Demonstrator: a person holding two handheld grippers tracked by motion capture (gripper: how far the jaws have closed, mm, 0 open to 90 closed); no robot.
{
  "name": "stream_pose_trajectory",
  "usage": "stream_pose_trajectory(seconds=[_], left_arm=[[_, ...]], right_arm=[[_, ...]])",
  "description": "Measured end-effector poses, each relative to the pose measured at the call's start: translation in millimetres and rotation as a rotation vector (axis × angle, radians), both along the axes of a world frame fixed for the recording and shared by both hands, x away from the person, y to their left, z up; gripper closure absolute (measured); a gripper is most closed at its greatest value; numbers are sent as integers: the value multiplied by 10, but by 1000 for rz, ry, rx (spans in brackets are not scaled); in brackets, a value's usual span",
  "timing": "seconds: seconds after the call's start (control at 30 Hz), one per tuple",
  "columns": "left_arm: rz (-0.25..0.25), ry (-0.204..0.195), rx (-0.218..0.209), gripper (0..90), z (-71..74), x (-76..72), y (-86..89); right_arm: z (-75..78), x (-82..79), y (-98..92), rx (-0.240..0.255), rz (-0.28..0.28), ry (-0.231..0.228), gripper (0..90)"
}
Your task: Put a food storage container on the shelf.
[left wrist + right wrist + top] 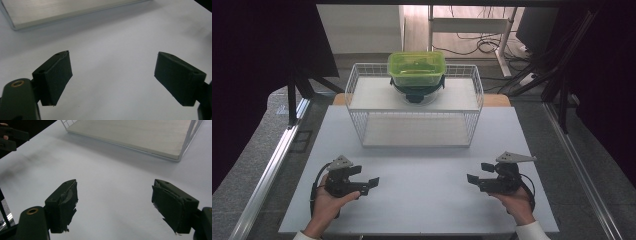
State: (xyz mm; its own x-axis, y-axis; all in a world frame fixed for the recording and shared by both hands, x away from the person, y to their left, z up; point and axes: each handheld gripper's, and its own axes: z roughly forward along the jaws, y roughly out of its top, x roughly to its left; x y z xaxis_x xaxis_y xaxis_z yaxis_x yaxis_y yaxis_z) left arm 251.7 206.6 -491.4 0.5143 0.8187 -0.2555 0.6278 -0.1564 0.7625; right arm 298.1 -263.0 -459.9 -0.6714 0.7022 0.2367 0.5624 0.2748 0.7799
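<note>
Both hand-held grippers, left [371, 184] and right [473, 179], jaws apart, empty, near white table [422, 200].

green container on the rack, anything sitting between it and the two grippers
Nothing visible lies on the white table between them. The green container sits on the top shelf of the white wire rack, behind its low wire rim. The left gripper and right gripper rest low, open and empty.
</note>
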Motion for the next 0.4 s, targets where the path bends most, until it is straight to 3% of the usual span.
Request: stream_pose_trajectory(seconds=[0.4], left_arm=[[14,0,-35,139,52,56,24]], right_arm=[[30,-39,-20,16,5,-16,187]])
